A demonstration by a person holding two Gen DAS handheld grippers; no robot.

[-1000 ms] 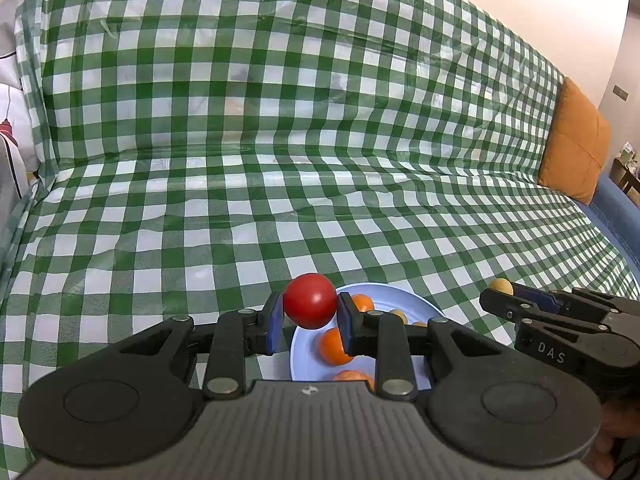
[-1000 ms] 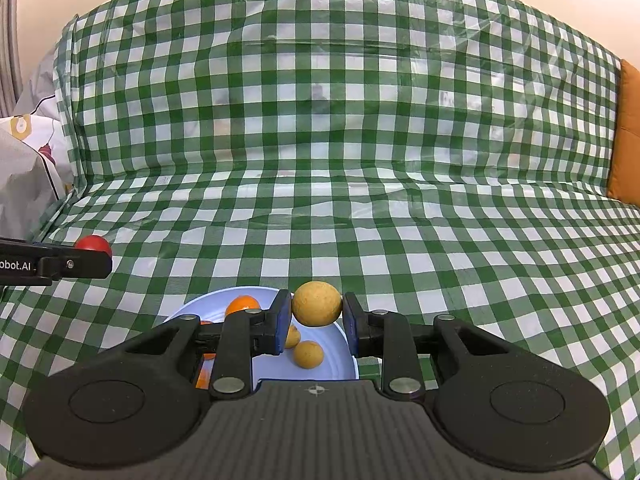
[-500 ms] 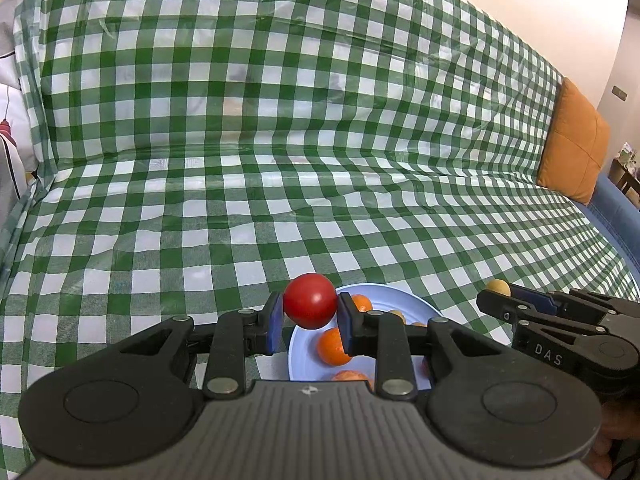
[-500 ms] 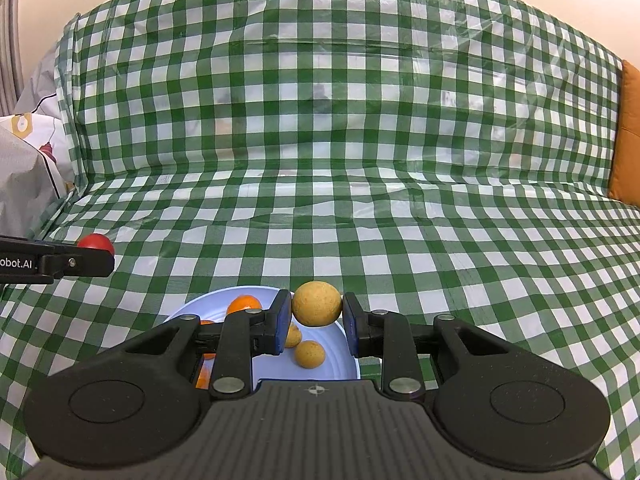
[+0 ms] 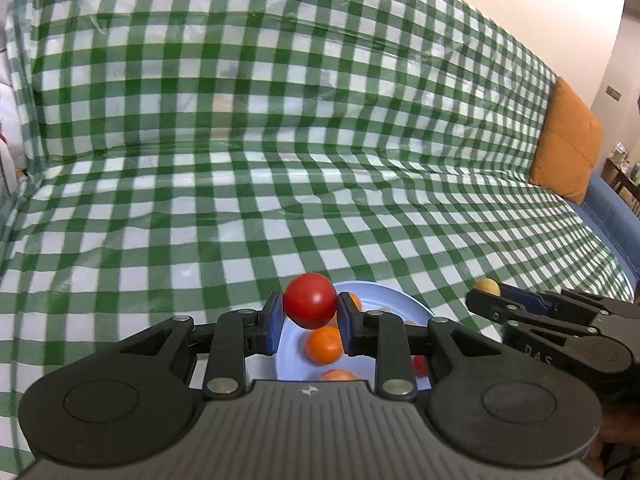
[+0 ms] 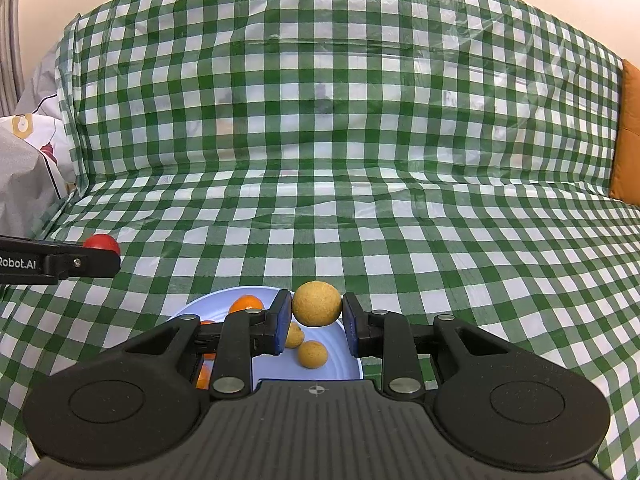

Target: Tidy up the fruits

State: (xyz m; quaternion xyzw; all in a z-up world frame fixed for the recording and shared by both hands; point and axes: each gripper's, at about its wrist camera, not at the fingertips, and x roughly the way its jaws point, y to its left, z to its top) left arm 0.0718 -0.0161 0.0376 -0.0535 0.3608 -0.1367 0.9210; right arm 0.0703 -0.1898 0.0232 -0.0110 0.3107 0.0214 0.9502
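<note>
My left gripper (image 5: 310,322) is shut on a red tomato (image 5: 310,300) and holds it above the near left rim of a light blue plate (image 5: 384,295). The plate holds oranges (image 5: 324,345) and small yellow-brown fruits (image 6: 313,354). My right gripper (image 6: 316,322) is shut on a yellow-brown round fruit (image 6: 317,309) above the plate (image 6: 208,300). The right gripper also shows at the right of the left wrist view (image 5: 486,294). The left gripper with the tomato shows at the left of the right wrist view (image 6: 102,250).
The plate rests on a sofa covered with a green and white checked cloth (image 5: 280,184). An orange cushion (image 5: 568,156) leans at the sofa's right end. Grey and white bedding (image 6: 28,168) lies at the left.
Both grippers keep hold of their fruits. They have shifted only slightly over the plate.
</note>
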